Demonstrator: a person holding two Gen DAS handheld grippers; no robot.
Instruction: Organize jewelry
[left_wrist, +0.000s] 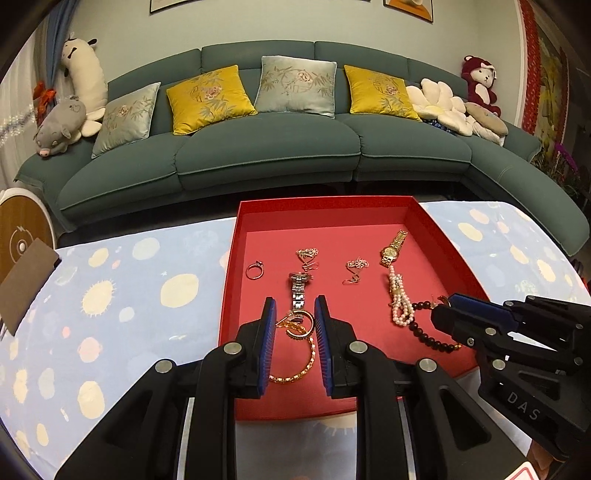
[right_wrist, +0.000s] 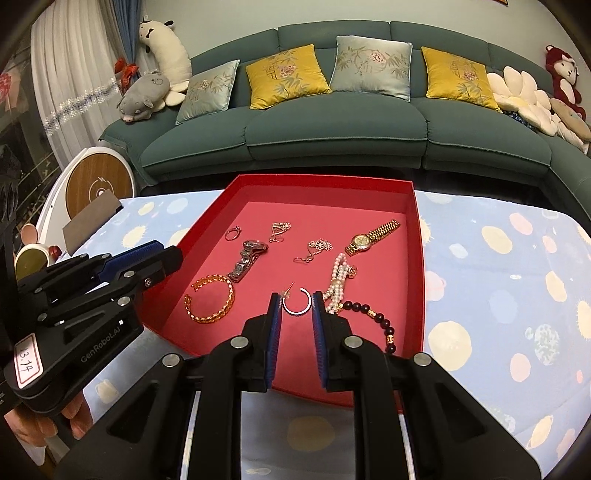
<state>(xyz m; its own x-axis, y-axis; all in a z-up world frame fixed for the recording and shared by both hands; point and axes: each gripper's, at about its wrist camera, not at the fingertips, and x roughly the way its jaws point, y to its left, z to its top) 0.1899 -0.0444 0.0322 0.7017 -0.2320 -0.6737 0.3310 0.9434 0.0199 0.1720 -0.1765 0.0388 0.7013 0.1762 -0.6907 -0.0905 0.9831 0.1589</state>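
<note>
A red tray (left_wrist: 325, 212) (right_wrist: 415, 229) on the table holds jewelry: a ring (left_wrist: 255, 270), a silver watch (left_wrist: 298, 291), a gold watch (left_wrist: 392, 248), two flower earrings (left_wrist: 357, 266), a pearl strand (left_wrist: 399, 302), a dark bead bracelet (left_wrist: 428, 332), a gold chain bracelet (left_wrist: 303, 365) and a hoop earring (left_wrist: 300, 325). My left gripper (left_wrist: 294, 310) is open above the hoop and gold bracelet. My right gripper (right_wrist: 295, 304) is open, its fingers on either side of the hoop earring (right_wrist: 297, 304). The right gripper also shows in the left wrist view (left_wrist: 447, 310), and the left gripper in the right wrist view (right_wrist: 162, 258).
The table carries a pale blue cloth with planet prints (left_wrist: 129, 302). A brown pouch (left_wrist: 26, 284) lies at its left end beside a round white and wood device (left_wrist: 22, 236). A teal sofa (left_wrist: 266, 147) with cushions and plush toys stands behind.
</note>
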